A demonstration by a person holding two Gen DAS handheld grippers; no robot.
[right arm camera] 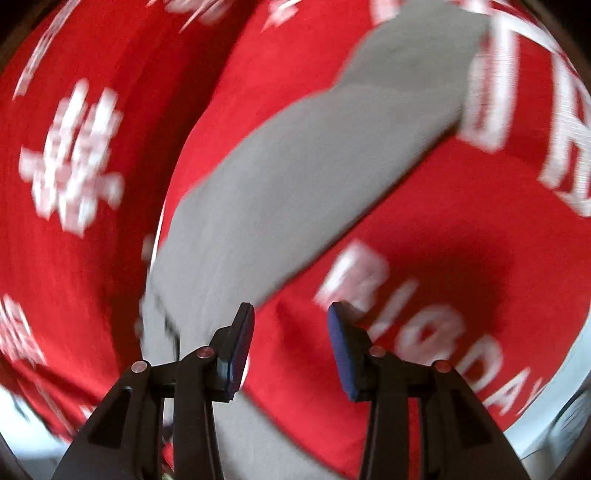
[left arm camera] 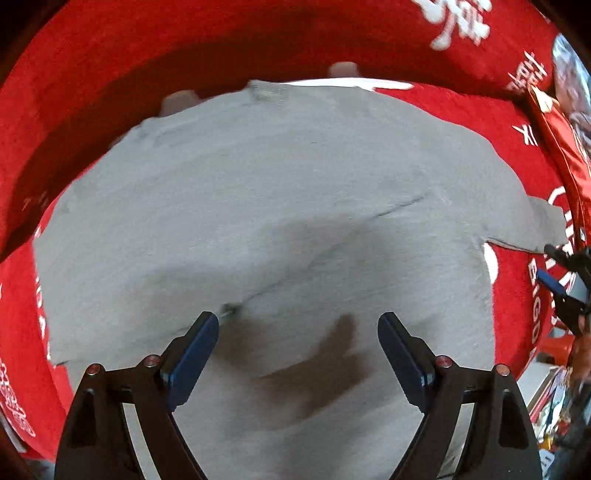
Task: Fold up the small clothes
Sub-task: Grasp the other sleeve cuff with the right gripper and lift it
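Red cloth (left arm camera: 461, 122) with white lettering covers the bench, grey garment (left arm camera: 258, 206) spread flat on it. Left hand-held gripper (left arm camera: 298, 350) hangs over garment's near part, jaws wide apart, empty. Right hand-held gripper (right arm camera: 291, 347) just off garment's right edge, jaws part open over the cloth, nothing gripped

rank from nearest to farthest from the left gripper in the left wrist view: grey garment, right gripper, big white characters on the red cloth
From the left gripper:
1. grey garment, spread directly beneath it.
2. right gripper, at the garment's right edge.
3. big white characters, top right on the red cloth, past the garment.
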